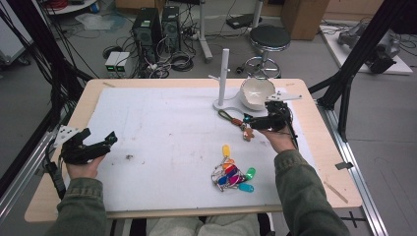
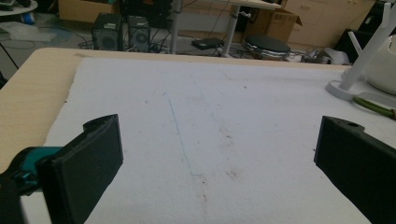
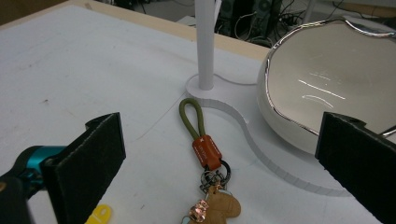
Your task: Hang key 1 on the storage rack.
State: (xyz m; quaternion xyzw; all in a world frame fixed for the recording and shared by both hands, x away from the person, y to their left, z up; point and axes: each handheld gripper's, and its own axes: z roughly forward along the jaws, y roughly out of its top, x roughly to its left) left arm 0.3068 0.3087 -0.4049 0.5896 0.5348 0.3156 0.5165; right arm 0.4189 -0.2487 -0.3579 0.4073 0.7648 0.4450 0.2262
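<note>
The white mat (image 1: pixel 162 142) lies bare at 9 o'clock. Your right gripper (image 3: pixel 219 154), jaws apart, has the olive-loop keychain (image 3: pixel 203 144) between them, stand (image 3: pixel 205 46) at 12, bowl (image 3: pixel 327 79) at 2. Your left gripper (image 1: pixel 93 145) rests spread wide.

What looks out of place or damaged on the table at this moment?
Nothing looks damaged or spilled. The olive-loop keychain lies flat on the white mat by the stand's base, not hung on it. The bowl tilts on its side. The mat has a few dark smudges. The right gripper is open over the keychain.
</note>
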